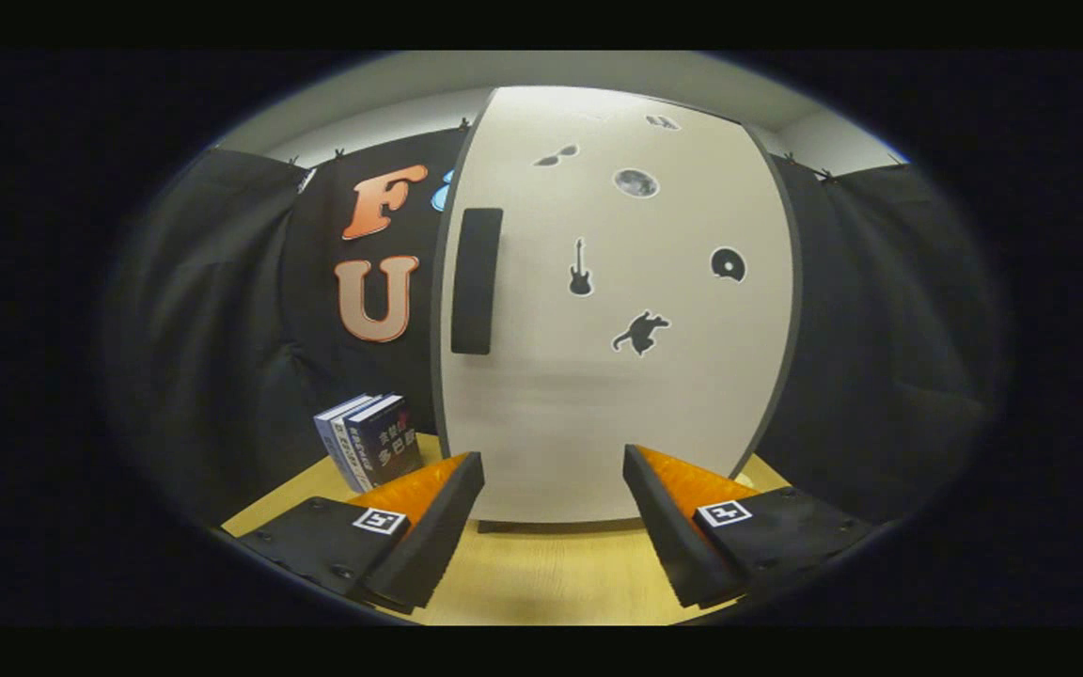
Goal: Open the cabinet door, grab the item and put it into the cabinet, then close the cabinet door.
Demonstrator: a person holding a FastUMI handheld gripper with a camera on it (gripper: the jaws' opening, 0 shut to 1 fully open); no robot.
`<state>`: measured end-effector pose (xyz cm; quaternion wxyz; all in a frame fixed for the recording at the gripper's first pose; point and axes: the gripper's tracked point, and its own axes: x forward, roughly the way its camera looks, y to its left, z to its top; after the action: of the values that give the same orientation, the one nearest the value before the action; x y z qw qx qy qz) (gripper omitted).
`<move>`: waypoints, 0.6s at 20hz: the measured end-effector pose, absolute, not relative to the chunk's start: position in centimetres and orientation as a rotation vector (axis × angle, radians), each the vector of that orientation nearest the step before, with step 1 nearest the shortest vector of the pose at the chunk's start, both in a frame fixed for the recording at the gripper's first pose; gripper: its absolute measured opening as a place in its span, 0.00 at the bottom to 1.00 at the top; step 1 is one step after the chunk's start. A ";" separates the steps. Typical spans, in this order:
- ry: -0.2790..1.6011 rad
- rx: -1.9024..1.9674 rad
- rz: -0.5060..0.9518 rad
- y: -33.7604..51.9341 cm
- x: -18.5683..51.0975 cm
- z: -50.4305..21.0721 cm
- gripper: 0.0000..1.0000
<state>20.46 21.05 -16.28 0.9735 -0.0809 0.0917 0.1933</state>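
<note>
The hand-held gripper (pixel 553 461) faces a white cabinet (pixel 617 301) that stands on a pale wooden bench (pixel 541 574). Its two fingers (pixel 438 527) are spread wide apart with nothing between them except bare bench and the lower part of the cabinet front; they grip nothing.

The cabinet door (pixel 541 414) is closed and sits just ahead of the fingertips. A dark upright handle (pixel 476 280) is fixed near the door's left edge, above and slightly left of the left finger. Several small dark stickers dot the door: a guitar (pixel 580 268), a cat-like shape (pixel 640 332), a round disc (pixel 728 264), a grey circle (pixel 635 182) and a pair of glasses (pixel 556 156).

To the left of the cabinet, a small stack of books (pixel 370 449) stands upright on the bench, spines facing the gripper, just beyond the left finger and close beside the cabinet's lower left corner. Whether the books touch the cabinet cannot be told. Black cloth (pixel 212 329) hangs behind and to both sides of the cabinet.
</note>
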 end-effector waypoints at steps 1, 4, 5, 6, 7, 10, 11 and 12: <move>0.178 -0.156 0.373 19.8 20.1 -15.5 0.97; 0.171 -0.126 0.319 16.2 19.0 -14.1 0.97; 0.169 -0.125 0.297 14.9 18.7 -13.8 0.97; 0.167 -0.128 0.275 13.8 18.5 -13.6 0.98; 0.166 -0.131 0.255 12.8 18.4 -13.5 0.98; 0.157 -0.126 0.214 11.0 18.0 -12.9 0.98; 0.152 -0.124 0.203 10.6 18.0 -12.7 0.98; 0.147 -0.123 0.194 10.3 17.9 -12.6 0.98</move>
<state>17.89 10.33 -12.59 0.9907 -0.0615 0.0734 0.0968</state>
